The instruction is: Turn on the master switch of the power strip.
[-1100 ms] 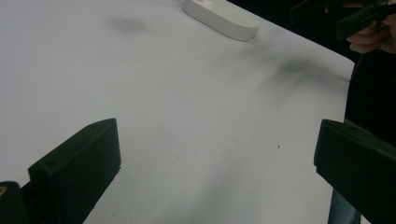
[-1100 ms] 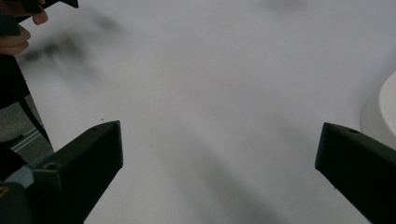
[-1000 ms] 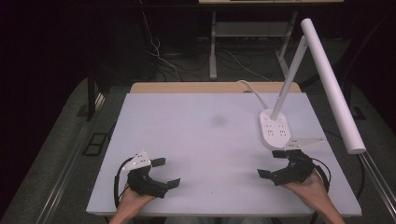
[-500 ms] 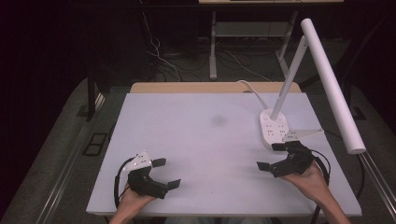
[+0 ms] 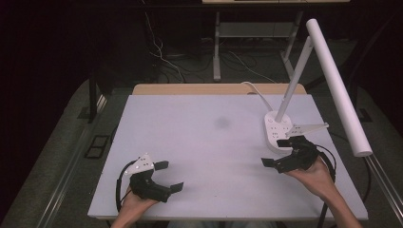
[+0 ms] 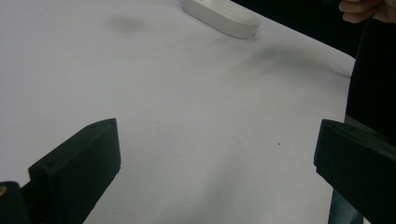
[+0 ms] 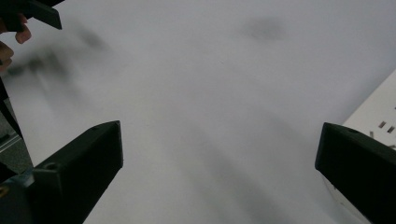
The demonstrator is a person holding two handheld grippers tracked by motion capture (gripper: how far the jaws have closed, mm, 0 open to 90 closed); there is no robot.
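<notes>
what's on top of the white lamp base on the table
The lamp's slanted white stem rises from the lamp base, whose top shows small sockets. The right gripper sits just in front, hiding the near edge.

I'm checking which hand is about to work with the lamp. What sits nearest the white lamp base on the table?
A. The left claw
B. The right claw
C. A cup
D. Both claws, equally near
B: in the high view the right claw, open, sits just beside the lamp base, while the left claw stays at the table's near left.
</notes>
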